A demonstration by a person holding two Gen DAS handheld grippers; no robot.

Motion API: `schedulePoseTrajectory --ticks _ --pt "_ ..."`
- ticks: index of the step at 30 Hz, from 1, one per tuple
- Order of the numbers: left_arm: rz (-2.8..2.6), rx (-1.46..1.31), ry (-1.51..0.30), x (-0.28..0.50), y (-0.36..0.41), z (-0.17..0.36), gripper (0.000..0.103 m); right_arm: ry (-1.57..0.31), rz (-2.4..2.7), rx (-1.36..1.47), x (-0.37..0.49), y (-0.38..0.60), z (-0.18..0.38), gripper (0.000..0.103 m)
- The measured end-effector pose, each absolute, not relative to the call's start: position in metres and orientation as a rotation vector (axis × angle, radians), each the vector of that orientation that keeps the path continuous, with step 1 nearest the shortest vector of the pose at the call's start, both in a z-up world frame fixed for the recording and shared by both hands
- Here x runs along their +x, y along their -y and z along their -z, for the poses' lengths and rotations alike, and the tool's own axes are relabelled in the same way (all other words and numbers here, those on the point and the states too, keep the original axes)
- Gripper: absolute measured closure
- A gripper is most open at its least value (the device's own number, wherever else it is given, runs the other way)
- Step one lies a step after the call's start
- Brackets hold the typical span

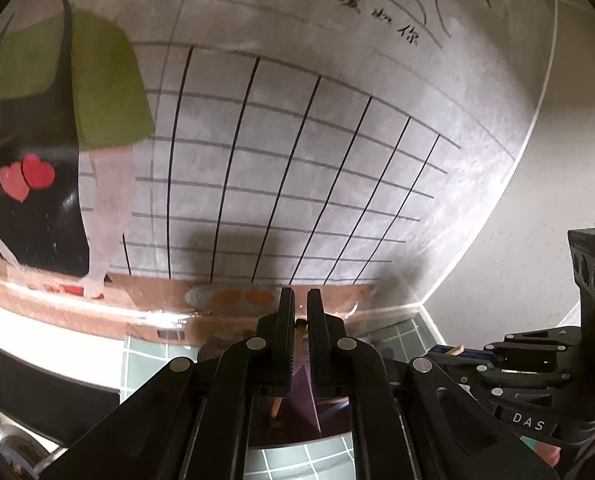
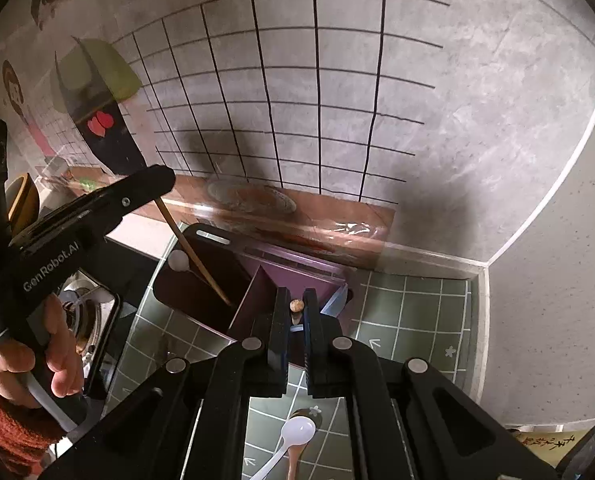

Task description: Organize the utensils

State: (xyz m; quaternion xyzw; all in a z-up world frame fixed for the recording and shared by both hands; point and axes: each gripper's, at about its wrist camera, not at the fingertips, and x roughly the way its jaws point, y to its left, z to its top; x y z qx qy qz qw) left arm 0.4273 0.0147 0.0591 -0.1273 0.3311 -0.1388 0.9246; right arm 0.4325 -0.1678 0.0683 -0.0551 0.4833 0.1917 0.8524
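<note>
A purple divided utensil holder (image 2: 297, 276) is seen standing on a green tiled counter (image 2: 409, 320), against a grey wall marked with a black grid (image 2: 317, 100). All places below are given relative to this holder.

The left gripper (image 1: 301, 320) is held above the holder's left compartment, its jaws drawn narrow on a wooden chopstick (image 2: 193, 252). In the right wrist view the stick is seen slanting down into that compartment, its lower tip near the central divider. A white plastic spoon end (image 2: 177, 260) is seen resting inside the same compartment, beside the stick.

The right gripper (image 2: 296, 312) is held just over the holder's near edge, its jaws narrow on a thin wooden utensil (image 2: 296, 305), of which only the rounded end is shown between the pads.

Both wooden pieces are judged light, stiff and slender, likely to pivot or slip if pinched at one end only; a hold nearer the middle is judged steadier.

On the counter in front of the holder, a white plastic spoon (image 2: 293, 436) is seen lying over a darker spoon (image 2: 297, 456); both are judged light and smooth. To the holder's left a stove burner (image 2: 85, 312) is seen, and the divider and the wall behind are judged the likeliest obstructions.
</note>
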Motion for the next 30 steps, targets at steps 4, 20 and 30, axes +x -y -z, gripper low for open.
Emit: schedulePoseTrajectory --ticks 4,20,30 --pt "0.271 -0.259 -0.695 0.427 -0.017 -0.054 0.095 -1.011 -0.406 -0.118 0.432 0.169 -0.065 0.097" --pt "0.227 -0.255 -0.578 0.395 -0.034 -0.116 0.063 -0.734 -0.382 -0.106 0.394 0.184 -0.123 0.082" --pt "0.152 -0.129 -0.636 0.325 -0.042 -0.081 0.059 -0.679 -0.342 -0.071 0.346 0.209 -0.116 0.08"
